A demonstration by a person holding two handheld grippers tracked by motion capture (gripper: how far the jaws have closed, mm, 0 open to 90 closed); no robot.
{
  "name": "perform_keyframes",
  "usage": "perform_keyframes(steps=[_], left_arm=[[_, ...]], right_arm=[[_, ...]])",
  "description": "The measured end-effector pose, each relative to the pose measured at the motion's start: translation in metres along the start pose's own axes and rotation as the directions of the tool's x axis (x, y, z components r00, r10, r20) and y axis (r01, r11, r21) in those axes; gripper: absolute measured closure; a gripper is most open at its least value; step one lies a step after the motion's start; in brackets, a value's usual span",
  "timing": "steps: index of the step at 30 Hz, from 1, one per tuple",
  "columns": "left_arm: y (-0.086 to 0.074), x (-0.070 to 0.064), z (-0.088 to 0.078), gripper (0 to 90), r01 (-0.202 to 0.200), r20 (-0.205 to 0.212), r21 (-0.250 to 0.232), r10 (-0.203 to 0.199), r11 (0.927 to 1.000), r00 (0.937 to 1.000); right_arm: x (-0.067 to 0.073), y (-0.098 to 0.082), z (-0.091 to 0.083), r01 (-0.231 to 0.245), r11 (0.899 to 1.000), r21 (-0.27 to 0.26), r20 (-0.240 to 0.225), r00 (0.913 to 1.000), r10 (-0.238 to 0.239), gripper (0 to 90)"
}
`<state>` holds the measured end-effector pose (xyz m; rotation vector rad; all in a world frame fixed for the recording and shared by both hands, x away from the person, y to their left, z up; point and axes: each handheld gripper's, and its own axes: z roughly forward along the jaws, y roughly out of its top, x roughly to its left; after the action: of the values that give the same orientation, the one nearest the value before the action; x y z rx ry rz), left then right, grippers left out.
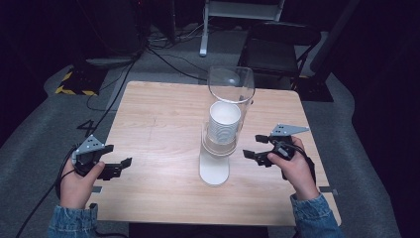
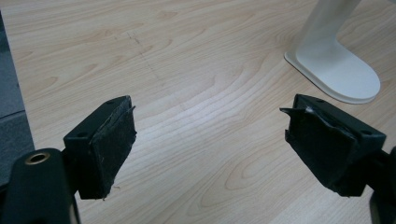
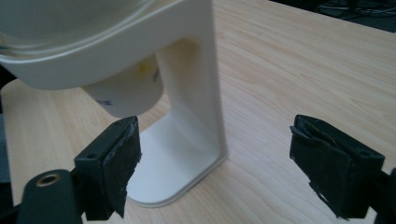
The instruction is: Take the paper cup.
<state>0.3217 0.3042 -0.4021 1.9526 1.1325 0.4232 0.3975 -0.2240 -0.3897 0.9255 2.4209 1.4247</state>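
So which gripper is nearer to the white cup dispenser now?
Right. The right gripper is just beside the white cup dispenser, on its right, jaws open toward it. The left gripper is farther away on its left, also open.

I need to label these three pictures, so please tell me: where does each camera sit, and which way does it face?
High view: above the person's side, facing forward and down on the light wooden table; both hands and denim sleeves show.
Left gripper view: on the left gripper, facing its open jaws and the tabletop.
Right gripper view: on the right gripper, facing its open jaws.
Shared: the white plastic cup dispenser stand.
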Motion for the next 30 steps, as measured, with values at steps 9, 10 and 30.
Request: perform_keyframes(steps=[9, 10, 30], left_arm=[[-0.001, 0.0, 0.003, 15.9, 0.0, 0.001, 0.012, 0.0, 0.9999, 1.0], [-0.001, 0.0, 0.004, 15.9, -0.005, 0.003, 0.013, 0.005, 0.9999, 1.0], [-0.002, 0.0, 0.011, 15.9, -0.008, 0.01, 0.029, 0.007, 0.9996, 0.9999]], right_arm=[[0.019, 0.003, 0.018, 0.028, 1.0, 0.002, -0.075, 0.9968, -0.028, 16.7], [0.02, 0.002, 0.02, 0.023, 1.0, 0.002, -0.081, 0.9965, -0.023, 16.4], [0.049, -0.006, 0.066, 0.049, 0.996, -0.079, -0.097, 0.9936, -0.057, 17.3]])
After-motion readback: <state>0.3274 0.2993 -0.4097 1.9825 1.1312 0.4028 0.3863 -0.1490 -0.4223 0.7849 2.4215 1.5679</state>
